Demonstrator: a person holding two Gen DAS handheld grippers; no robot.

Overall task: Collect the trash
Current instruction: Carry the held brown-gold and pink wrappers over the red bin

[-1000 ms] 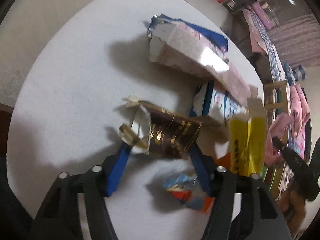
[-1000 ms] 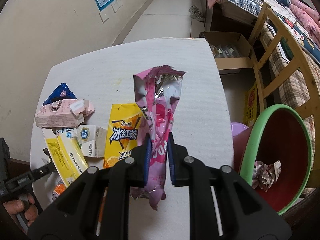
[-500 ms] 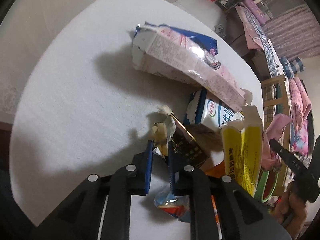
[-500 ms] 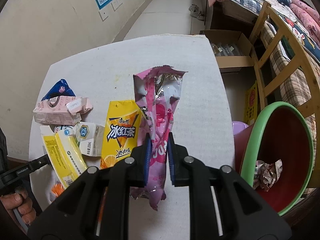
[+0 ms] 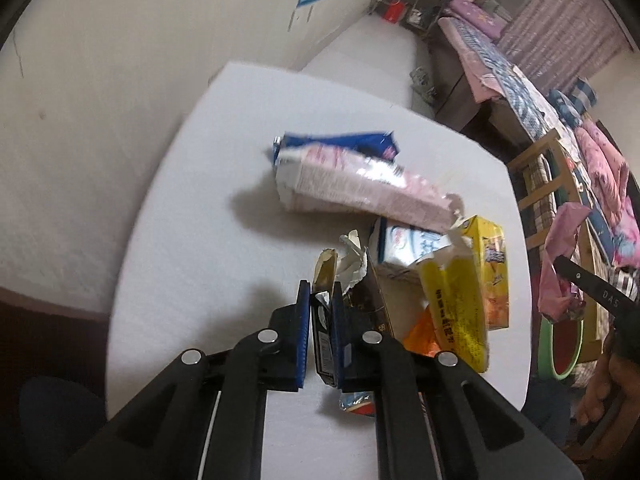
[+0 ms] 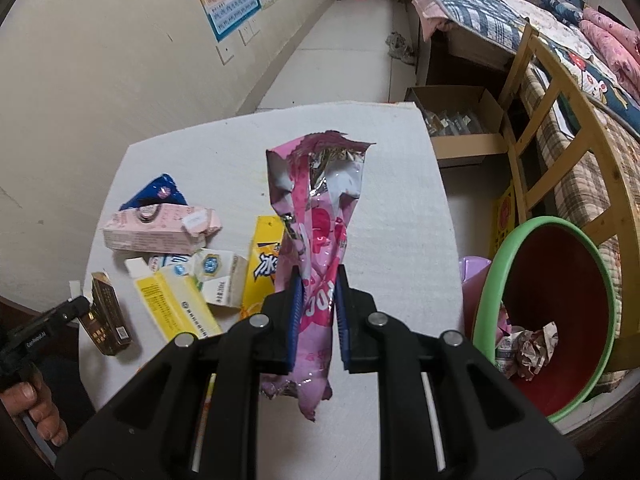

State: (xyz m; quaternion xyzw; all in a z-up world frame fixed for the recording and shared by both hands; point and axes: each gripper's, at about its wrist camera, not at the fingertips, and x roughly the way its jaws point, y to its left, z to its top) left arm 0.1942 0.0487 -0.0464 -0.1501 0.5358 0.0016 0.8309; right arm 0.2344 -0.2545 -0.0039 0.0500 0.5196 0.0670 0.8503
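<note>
Two pieces of trash are in hand, one per gripper. Your right gripper has its jaws clamped on the pink wrapper, whose long axis runs straight out along the jaws, torn foil end away from you, crumpled tail hanging below the pads. Your left gripper has its jaws clamped on the brown box, gripped at its torn end, body angled off to the right of the jaws.

Landmark: the green-rimmed basin, red inside, crumpled paper already in its bottom. It sits off the right edge of the surface, below the surface's level, tilted with its mouth towards you. The wrapper is near it, just left of its rim; the brown box is well apart, at the far left of the surface. Judgement: right hand is nearer, so it drops first.

Open room: bare surface between wrapper and basin. Beyond the basin stands a wooden bed frame; the wrapper's long end could brush the rim if carried low. Pink carton and yellow carton remain left of the wrapper
</note>
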